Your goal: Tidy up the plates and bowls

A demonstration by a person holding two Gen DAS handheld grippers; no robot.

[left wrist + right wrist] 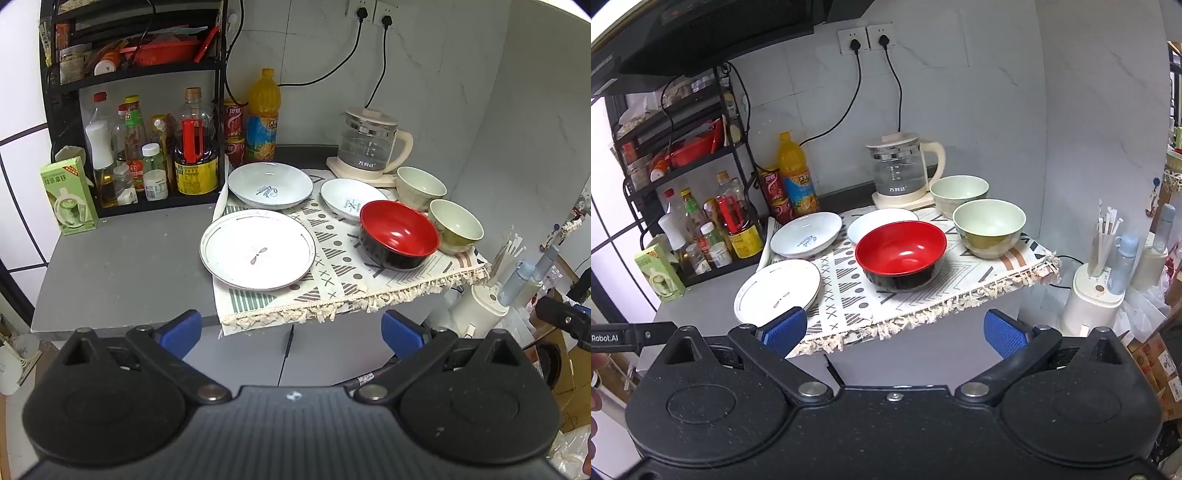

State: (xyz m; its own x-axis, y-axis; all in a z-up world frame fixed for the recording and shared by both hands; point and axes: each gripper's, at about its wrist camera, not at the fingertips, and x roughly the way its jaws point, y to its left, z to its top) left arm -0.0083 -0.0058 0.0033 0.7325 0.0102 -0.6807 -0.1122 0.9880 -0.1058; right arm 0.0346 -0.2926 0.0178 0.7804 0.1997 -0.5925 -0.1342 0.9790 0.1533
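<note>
The grey counter carries a patterned cloth. On the cloth sit 3 plates, the largest nearest, and a red bowl with 2 pale green bowls right of it, possibly touching. Left gripper and right gripper hover short of the counter, jaws wide apart, empty.

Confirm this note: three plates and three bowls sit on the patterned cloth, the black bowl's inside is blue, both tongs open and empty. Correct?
One error: the black bowl's inside is red, not blue, plain in the right wrist view. Three plates, three bowls, patterned cloth and open, empty tongs stand.
</note>
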